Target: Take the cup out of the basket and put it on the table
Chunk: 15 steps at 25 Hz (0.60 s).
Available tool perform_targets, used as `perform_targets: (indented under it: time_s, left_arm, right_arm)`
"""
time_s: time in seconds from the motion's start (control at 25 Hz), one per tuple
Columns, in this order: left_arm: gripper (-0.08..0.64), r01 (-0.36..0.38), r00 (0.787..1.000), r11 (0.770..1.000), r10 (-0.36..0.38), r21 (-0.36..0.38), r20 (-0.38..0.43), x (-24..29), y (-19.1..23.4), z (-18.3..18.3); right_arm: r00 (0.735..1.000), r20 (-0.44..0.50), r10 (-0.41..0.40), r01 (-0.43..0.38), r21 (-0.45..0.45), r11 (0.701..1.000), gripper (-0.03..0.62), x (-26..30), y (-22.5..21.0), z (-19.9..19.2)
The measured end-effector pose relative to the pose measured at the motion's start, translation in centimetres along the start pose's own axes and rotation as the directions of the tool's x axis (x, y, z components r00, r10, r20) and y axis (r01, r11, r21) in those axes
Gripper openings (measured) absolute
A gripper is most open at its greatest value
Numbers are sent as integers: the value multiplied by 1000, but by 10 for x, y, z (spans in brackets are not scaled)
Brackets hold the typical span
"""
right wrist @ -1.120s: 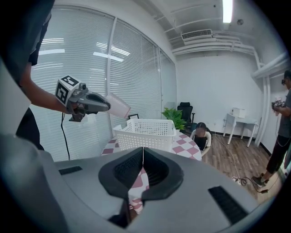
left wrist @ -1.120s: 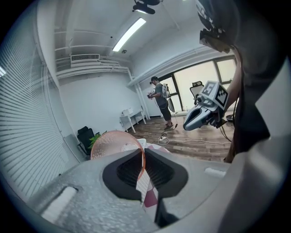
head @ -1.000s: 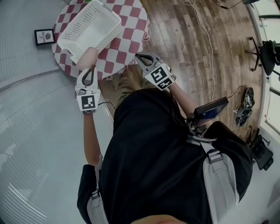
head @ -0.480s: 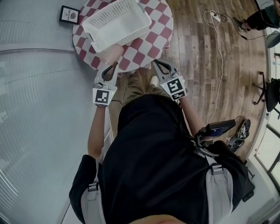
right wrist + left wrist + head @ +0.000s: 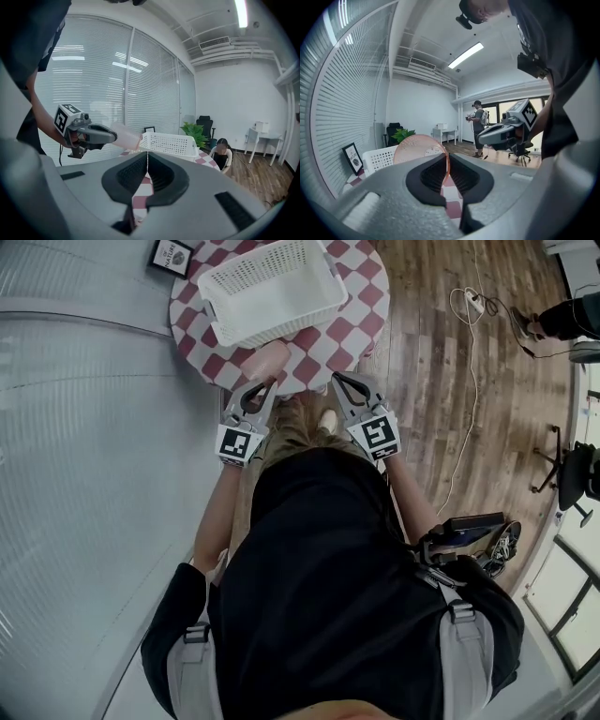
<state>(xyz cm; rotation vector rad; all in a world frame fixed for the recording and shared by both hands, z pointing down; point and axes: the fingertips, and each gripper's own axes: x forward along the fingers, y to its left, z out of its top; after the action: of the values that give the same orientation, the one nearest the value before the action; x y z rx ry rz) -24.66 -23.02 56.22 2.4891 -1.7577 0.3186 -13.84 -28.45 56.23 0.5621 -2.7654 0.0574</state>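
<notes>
A translucent pink cup hangs over the near edge of the round checkered table, just in front of the white basket. My left gripper is shut on the cup's wall. In the left gripper view the cup rises between the pads, with my left gripper closed thin on it. My right gripper is beside it to the right, shut with nothing in it. The right gripper view shows the cup lying sideways, pointing at the basket.
A framed picture stands at the table's far left edge. Wooden floor with a white cable lies to the right. One person stands across the room and another crouches by the table. A window with blinds is on the left.
The left gripper has carried the cup away from the basket's near wall toward the table's front edge. The right gripper has drawn in closer beside it. The head view has shifted.
</notes>
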Motion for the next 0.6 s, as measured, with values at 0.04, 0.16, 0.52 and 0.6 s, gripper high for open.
perform_targets:
  time_s: [0.04,0.16,0.52,0.6]
  left_arm:
    - [21,0,1000,1000,0,-17,3,0,1,-2]
    - [21,-9,1000,996,9,-86,8,0,3,-9]
    - [21,-16,1000,981,17,-193,5,15,6,-31]
    - [21,-15,1000,979,14,-202,-6,17,5,-37]
  right_arm:
    - [1000,1,3,-3,0,1000,12,4,1,0]
    - [1000,5,20,-20,12,1000,12,14,5,-6]
    - [999,-23,46,-45,45,998,12,33,4,-32]
    - [998,-31,56,-54,54,997,12,36,6,-39]
